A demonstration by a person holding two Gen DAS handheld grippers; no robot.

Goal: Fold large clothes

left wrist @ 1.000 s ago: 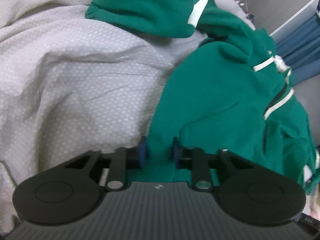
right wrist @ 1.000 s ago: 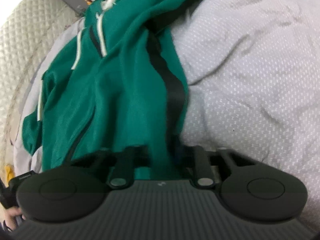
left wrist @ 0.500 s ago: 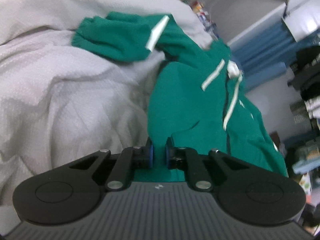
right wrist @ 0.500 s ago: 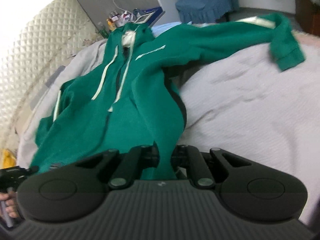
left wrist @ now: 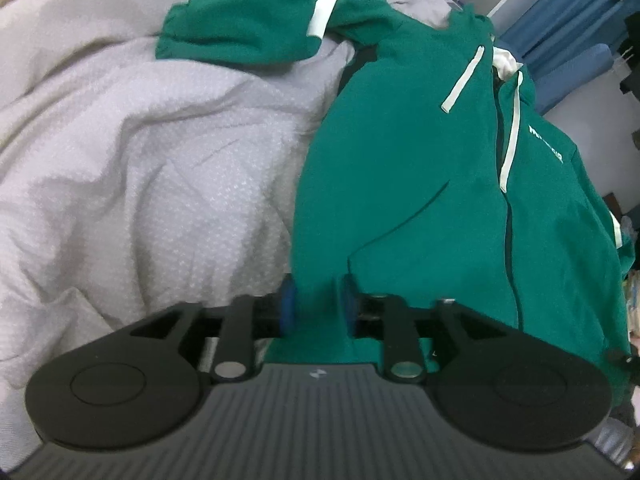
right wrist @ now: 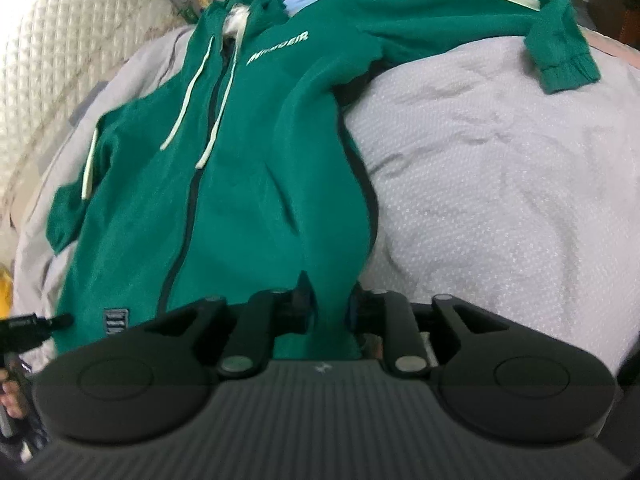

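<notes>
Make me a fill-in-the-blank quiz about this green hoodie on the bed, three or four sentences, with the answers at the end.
1. The green zip-up hoodie lies spread on a light ___ quilted bedspread.
2. Two pale ___ hang down from its hood on either side of the zipper.
3. The sleeve stretched out over the bedspread bears a ___ stripe.
4. The fabric between the pads of the left tool and of the right tool is the hoodie's bottom ___.

Answers: grey; drawstrings; white; hem
</notes>
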